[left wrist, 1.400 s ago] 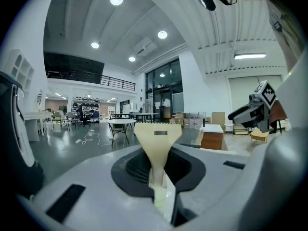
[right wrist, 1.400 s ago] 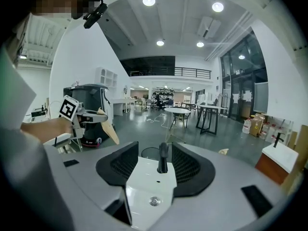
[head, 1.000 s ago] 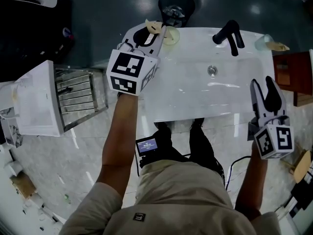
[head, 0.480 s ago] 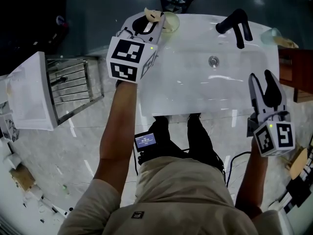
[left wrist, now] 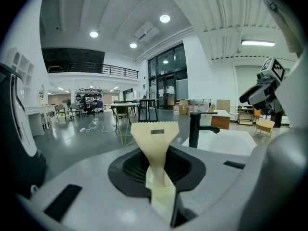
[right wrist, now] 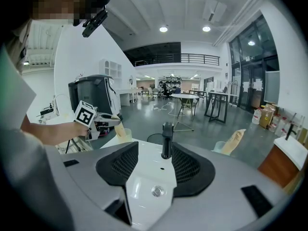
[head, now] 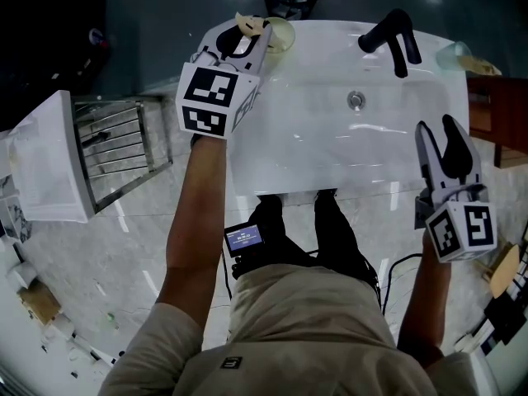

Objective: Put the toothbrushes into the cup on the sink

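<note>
Your right hand-held gripper [right wrist: 155,152]: jaws stand apart, gripping nothing.
Between its jaws: the glossy white ceramic sink [right wrist: 143,174], its round metal drain [right wrist: 156,191], and the upright black faucet [right wrist: 166,139] beyond.
Far left: your left hand-held gripper [right wrist: 111,119], a cream toothbrush [right wrist: 119,130] at its tip, just beside a translucent cup [right wrist: 128,135].
Far right: a second translucent cup [right wrist: 219,147], with a second cream toothbrush [right wrist: 234,139] leaning out.

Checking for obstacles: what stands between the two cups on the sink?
The faucet stands between the left cup and the right cup; the head view shows it.
</note>
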Motion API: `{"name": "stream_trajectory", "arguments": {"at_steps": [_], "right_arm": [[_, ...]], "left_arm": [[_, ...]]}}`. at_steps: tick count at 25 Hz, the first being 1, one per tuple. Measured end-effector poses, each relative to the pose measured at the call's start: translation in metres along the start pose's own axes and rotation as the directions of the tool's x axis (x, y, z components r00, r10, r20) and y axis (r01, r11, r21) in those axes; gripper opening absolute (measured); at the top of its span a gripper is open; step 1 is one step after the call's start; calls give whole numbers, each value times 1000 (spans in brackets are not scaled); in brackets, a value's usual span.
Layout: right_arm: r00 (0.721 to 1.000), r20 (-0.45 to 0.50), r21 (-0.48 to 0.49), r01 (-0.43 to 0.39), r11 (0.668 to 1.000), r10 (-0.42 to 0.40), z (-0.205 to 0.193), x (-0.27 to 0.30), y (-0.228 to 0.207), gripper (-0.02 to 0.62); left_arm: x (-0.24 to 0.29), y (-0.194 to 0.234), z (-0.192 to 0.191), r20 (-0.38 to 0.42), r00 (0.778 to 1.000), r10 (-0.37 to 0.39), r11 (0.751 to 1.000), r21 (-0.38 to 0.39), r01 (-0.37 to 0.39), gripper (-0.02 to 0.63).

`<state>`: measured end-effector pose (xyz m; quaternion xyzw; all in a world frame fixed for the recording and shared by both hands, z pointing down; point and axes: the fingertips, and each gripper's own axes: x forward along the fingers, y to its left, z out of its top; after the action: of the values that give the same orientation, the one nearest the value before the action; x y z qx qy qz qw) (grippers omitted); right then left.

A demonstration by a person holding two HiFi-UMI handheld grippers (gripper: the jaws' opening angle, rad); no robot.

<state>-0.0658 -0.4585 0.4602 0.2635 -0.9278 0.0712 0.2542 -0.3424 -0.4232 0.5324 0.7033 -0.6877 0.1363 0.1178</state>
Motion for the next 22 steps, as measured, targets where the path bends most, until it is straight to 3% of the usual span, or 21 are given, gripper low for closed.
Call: {"name": "stream_trajectory", "arguments": {"at_steps": [7, 22], "right_arm": [[1000, 9, -3, -9, 1000, 9, 1, -4, 1, 215], [999, 41, -10, -24, 1000, 25, 8, -22, 11, 215]], "left_arm": [[-6, -7, -2, -4, 1000, -3, 1000, 14, 3, 58], [-27, -16, 10, 21, 1000, -1, 1000, 29, 0, 161]]}}
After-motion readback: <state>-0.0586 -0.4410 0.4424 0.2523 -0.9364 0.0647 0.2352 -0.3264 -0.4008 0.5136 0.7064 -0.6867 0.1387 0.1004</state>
